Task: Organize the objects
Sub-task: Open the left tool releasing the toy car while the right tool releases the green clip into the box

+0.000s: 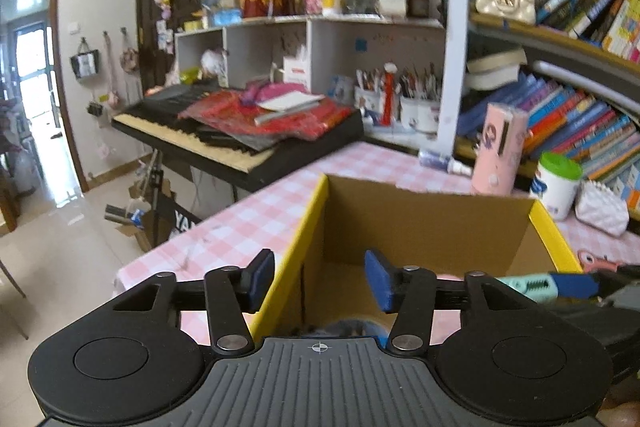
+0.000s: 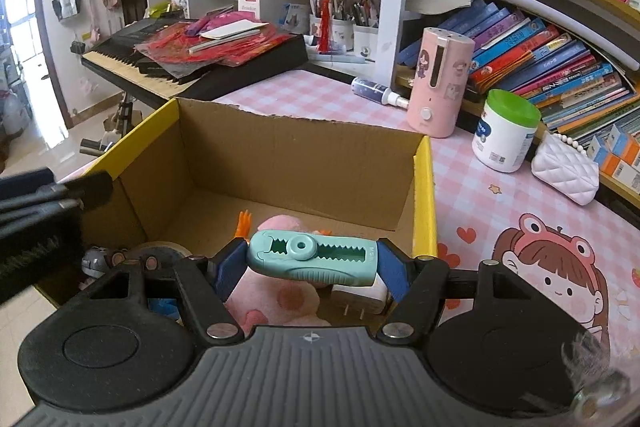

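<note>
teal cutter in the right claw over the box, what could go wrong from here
The right claw pinches the teal cutter only by its two ends, so it could twist free early.

Dropped here, it may hit the white plug or pink plush below.

The left claw hangs open over the cardboard box too; they could collide.

— Left gripper (image 1: 319,281): matte black body, ribbed grey plate in the middle with a small white crosshair mark. Round black discs at either side.

— Same build on the right gripper (image 2: 311,269). Silver rivets at the pivots of the black link arms, triangular cut-outs in the outer arms.

— Blue pads (image 1: 262,279) on the fingertips, flat and rectangular.

— Blue on the right fingertips (image 2: 394,277) too. No cables or sleeves in view.
</note>
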### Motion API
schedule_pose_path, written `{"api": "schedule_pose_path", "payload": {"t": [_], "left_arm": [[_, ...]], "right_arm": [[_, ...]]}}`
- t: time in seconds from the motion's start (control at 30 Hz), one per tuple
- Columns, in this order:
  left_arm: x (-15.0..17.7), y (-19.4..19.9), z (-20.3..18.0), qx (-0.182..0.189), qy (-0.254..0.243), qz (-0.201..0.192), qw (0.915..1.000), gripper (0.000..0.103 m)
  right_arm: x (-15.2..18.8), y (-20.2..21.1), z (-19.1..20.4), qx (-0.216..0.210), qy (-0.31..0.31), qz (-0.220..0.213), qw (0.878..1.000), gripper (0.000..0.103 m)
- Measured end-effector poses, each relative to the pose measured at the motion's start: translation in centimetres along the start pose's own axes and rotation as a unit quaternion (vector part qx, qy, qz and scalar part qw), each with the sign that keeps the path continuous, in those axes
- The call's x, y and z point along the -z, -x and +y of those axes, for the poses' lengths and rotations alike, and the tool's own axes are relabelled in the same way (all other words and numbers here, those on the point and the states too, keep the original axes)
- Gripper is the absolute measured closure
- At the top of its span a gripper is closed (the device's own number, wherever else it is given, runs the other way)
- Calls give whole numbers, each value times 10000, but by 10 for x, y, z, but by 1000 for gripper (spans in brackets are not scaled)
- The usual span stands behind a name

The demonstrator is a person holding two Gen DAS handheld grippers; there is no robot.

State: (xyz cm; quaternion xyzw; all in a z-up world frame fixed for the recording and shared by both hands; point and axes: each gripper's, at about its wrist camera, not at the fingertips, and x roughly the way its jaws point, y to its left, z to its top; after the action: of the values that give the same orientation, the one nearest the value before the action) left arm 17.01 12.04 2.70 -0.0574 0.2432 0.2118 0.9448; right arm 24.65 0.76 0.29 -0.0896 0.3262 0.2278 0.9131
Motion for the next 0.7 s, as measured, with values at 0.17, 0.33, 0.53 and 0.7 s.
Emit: {"api": "schedule_pose_path", "payload": {"t": [0.17, 0.33, 0.53, 0.7], "left_arm": [[-1, 3, 6, -90, 97, -45, 9999, 48], [1, 7, 10, -113, 136, -29, 9998, 47], [4, 13, 13, -95, 127, -80, 9998, 42], [6, 21, 16, -38, 131, -122, 9998, 37]], "right_arm": [[2, -9, 6, -31, 81, 172, 9998, 35], [3, -12, 11, 21, 164, 231, 9996, 36], [3, -9, 12, -10, 67, 309, 9995, 34], [6, 7, 14, -39, -28, 169, 9998, 30]]}}
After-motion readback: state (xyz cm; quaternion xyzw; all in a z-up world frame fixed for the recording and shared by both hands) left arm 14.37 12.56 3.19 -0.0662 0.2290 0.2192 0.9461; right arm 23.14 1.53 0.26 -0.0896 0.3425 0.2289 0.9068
